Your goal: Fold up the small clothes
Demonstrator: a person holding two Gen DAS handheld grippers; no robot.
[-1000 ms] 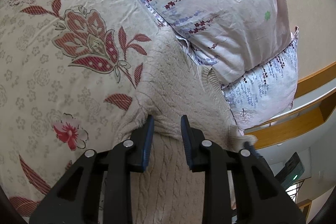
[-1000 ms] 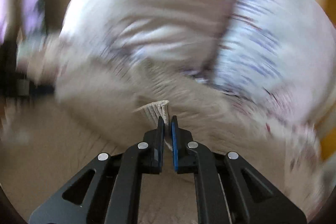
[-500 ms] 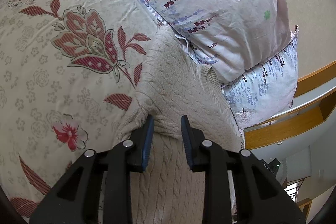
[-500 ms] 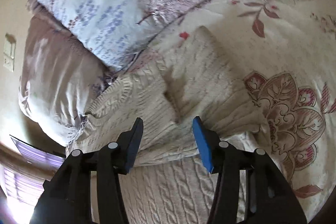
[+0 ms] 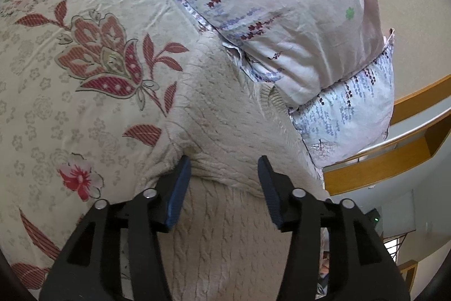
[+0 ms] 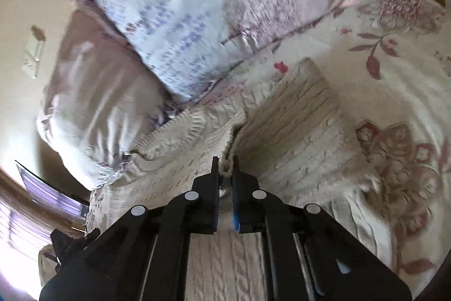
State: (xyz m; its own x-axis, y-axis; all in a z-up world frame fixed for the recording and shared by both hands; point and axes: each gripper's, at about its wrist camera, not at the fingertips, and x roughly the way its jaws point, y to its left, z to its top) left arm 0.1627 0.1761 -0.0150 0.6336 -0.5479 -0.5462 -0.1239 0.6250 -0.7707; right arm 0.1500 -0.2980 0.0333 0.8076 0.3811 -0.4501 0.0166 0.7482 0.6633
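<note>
While the left gripper (image 5: 224, 169) is held open over the sweater (image 5: 225, 114), a fold is pinched by the right gripper (image 6: 225, 169), best lifted slowly.

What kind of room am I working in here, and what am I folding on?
Most likely a bedroom. The cream knit sweater lies on a bed with a floral bedspread, two stacked pillows at its head, and a wooden bed frame beside them.
</note>
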